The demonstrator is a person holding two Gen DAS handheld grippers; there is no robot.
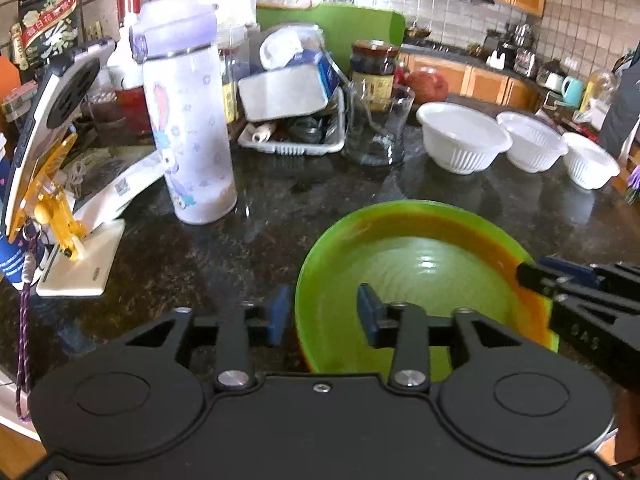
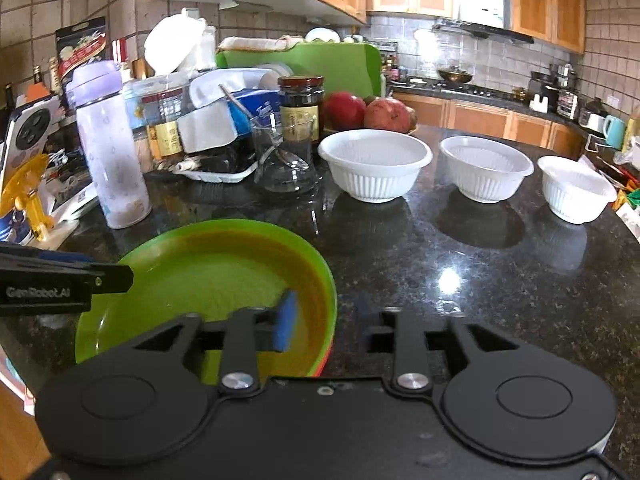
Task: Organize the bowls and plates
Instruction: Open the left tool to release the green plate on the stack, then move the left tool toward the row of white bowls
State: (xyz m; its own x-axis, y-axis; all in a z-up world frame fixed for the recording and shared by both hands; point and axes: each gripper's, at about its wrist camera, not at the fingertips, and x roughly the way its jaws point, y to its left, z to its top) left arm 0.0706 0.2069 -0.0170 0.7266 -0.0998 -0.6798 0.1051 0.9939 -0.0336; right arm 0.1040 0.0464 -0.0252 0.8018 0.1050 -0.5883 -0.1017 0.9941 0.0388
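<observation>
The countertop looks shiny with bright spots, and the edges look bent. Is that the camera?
Right wrist view: a window glare spot on the dark countertop, and the white bowls mirrored beneath themselves. Left wrist view: a highlight inside the green bowl; the water bottle leans from fisheye distortion.

- Green bowl (image 1: 424, 276), (image 2: 204, 276): plastic, glossy, orange band along the inner wall and rim; upright on the dark speckled counter. An orange-red edge shows under its rim at 5 o'clock in the right wrist view.
- Three white bowls, ribbed sides, upright, empty, in a row apart from each other, at 1–2 o'clock from the green bowl: first white bowl (image 2: 374, 164), second white bowl (image 2: 486, 168), third white bowl (image 2: 576, 188).
</observation>
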